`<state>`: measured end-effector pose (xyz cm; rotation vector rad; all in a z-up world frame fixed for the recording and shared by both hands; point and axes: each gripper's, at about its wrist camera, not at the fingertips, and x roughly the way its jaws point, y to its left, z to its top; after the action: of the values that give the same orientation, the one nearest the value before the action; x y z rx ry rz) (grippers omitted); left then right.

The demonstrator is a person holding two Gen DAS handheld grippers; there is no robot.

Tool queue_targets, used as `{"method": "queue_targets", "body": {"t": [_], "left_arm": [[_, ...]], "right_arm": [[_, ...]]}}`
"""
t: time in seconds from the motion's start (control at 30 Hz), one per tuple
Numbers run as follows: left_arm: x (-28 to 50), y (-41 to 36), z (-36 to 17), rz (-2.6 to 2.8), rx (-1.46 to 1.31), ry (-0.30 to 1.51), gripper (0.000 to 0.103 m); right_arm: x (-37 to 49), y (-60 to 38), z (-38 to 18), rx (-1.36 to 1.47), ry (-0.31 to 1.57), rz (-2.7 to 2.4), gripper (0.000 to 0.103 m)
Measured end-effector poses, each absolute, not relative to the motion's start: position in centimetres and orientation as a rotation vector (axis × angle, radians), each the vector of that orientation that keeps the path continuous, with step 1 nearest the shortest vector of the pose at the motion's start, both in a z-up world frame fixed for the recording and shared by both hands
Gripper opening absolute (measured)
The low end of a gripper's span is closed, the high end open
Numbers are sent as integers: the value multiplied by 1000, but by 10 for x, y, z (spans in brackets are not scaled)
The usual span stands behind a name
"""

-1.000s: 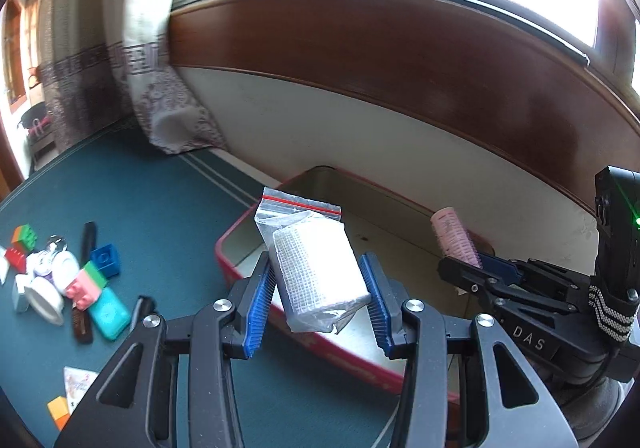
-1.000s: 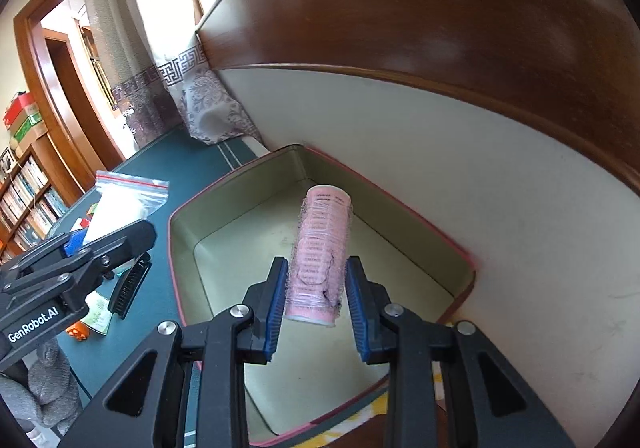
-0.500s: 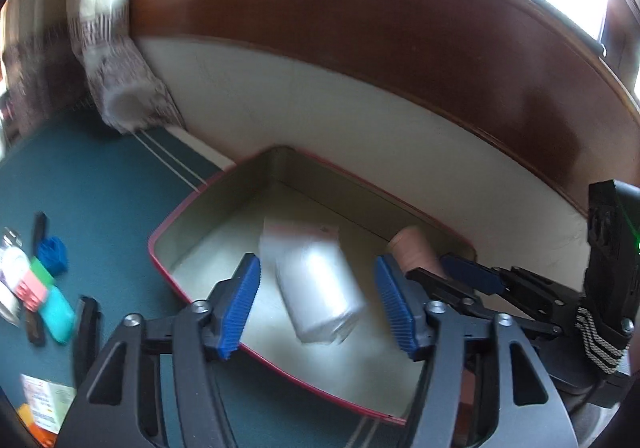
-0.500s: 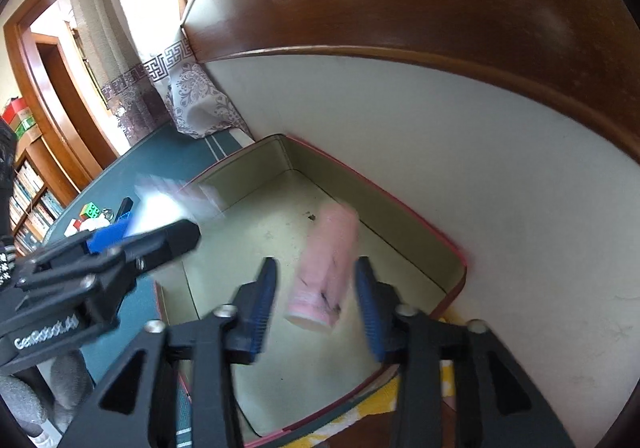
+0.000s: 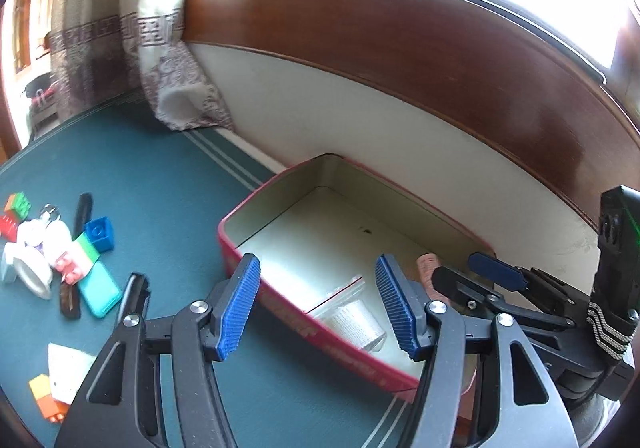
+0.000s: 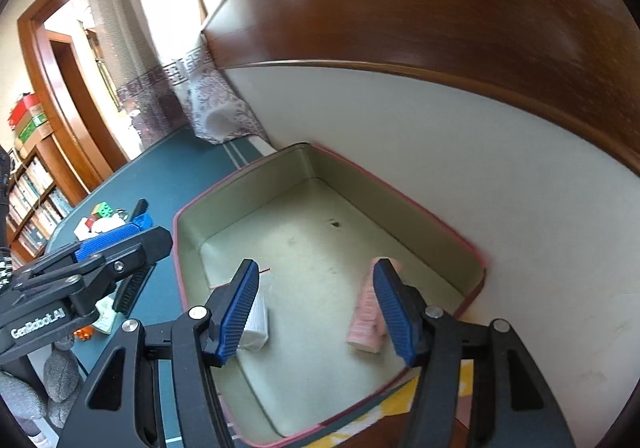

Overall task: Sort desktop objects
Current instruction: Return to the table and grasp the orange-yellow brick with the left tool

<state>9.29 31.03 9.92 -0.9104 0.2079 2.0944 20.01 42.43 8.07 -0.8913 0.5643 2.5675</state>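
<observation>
Inside the red tin (image 6: 440, 216), the bagged white block (image 6: 256, 322) and pink roller (image 6: 366, 322) now lie released. Left claw (image 5: 318, 306) stands wide, empty; right claw (image 6: 316, 314) is opening, empty. Its blue pads (image 6: 394, 312) partly hide both items.

The bagged white block (image 5: 352, 318) is half hidden by the red tin's near wall (image 5: 320, 332). The pink roll (image 6: 366, 322) sits partly behind a blue finger pad (image 6: 394, 318). Print on the paper slip (image 5: 66, 368) is unreadable.
</observation>
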Motion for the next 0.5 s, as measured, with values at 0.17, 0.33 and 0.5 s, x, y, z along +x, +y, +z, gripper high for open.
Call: {"method": "queue_targets", "body": {"t": [0.17,0.33,0.5], "left_arm": [[85,287,100,2146,-928,182,64],[75,255,97,2204,-942,160,64],[71,216,98,2280,-949,139,64]], "right_arm": [[196,406,86,-881,544,2621,66],[191,385,90,-874,546,2676,68],[187,360,95,-842,565,2747,71]]}}
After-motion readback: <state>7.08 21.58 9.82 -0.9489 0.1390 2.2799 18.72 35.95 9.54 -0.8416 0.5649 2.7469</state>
